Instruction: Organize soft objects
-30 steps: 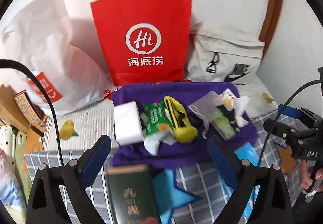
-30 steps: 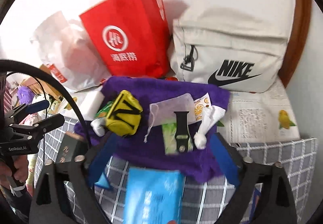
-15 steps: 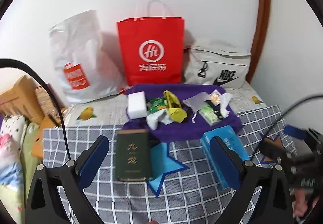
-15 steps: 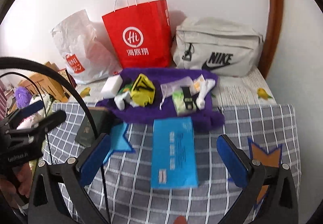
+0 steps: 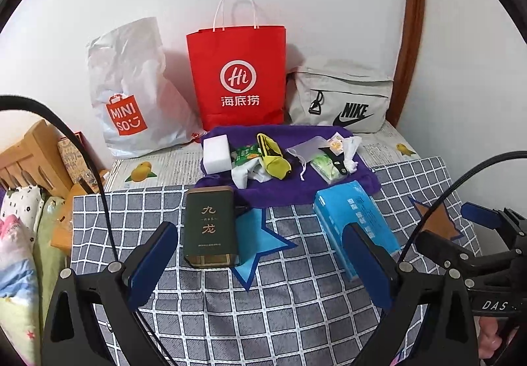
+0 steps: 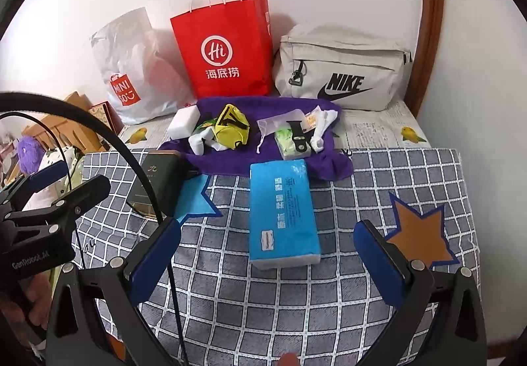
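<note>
Purple towel is rumpled w/ small soft stuff piled on it: yellow pouch, white sponge block, mesh bag. It sits at the back of the checkered blanket, just in front of the red bag. Left gripper and right gripper: fingers spread wide on both, holding nothing, well short of the towel. Blue tissue pack lies btw the right fingers and the towel.

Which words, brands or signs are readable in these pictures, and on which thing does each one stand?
"Hi 海底捞": red paper bag
"MINISO": white plastic bag
"NIKE": beige fabric bag
"九龙": dark green tin box
"DAS": right hand-held gripper
"GenRobot": left hand-held gripper, suffix blurred
Blue tissue pack: print unreadable
</note>
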A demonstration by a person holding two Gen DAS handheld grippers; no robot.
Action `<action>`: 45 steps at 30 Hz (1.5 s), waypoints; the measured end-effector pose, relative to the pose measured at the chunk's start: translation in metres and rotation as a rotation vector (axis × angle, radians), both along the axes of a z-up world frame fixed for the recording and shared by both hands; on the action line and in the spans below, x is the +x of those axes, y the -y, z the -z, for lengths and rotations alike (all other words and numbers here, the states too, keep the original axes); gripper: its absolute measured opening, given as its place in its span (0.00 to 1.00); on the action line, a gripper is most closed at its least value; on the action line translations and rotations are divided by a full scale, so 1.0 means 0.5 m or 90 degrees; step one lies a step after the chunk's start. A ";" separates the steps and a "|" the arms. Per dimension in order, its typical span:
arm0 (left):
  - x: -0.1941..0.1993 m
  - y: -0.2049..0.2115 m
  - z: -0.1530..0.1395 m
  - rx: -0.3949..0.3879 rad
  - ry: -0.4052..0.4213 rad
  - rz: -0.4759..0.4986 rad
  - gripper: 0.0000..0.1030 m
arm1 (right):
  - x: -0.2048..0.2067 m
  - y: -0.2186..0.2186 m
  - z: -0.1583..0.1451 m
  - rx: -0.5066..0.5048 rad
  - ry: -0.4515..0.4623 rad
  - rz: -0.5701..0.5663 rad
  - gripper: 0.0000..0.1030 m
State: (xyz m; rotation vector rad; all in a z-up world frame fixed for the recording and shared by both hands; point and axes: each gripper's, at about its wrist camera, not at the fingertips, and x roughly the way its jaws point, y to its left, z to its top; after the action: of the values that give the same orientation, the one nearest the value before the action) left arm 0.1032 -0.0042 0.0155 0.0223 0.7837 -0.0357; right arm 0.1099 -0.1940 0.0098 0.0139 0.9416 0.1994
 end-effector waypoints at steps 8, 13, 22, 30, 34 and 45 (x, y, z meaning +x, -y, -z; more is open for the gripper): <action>-0.011 0.009 -0.009 0.000 0.005 0.002 0.98 | -0.017 0.010 -0.005 0.001 0.006 0.008 1.00; -0.015 0.013 -0.010 0.007 0.006 0.005 0.98 | -0.022 0.015 -0.010 0.001 0.013 0.009 1.00; -0.019 0.014 -0.012 0.011 0.007 0.003 0.98 | -0.025 0.014 -0.010 0.000 0.009 0.008 1.00; -0.021 0.013 -0.013 0.013 0.009 0.002 0.98 | -0.025 0.012 -0.011 0.000 0.008 0.006 1.00; -0.023 0.014 -0.013 0.011 0.006 0.003 0.98 | -0.027 0.009 -0.013 -0.002 0.010 0.004 1.00; -0.024 0.015 -0.015 0.011 0.004 0.011 0.98 | -0.026 0.009 -0.007 -0.006 0.006 0.006 1.00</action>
State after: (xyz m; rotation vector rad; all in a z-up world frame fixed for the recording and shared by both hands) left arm 0.0910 -0.0115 0.0229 0.0451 0.7772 -0.0448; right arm 0.0968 -0.1986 0.0130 0.0093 0.9328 0.1866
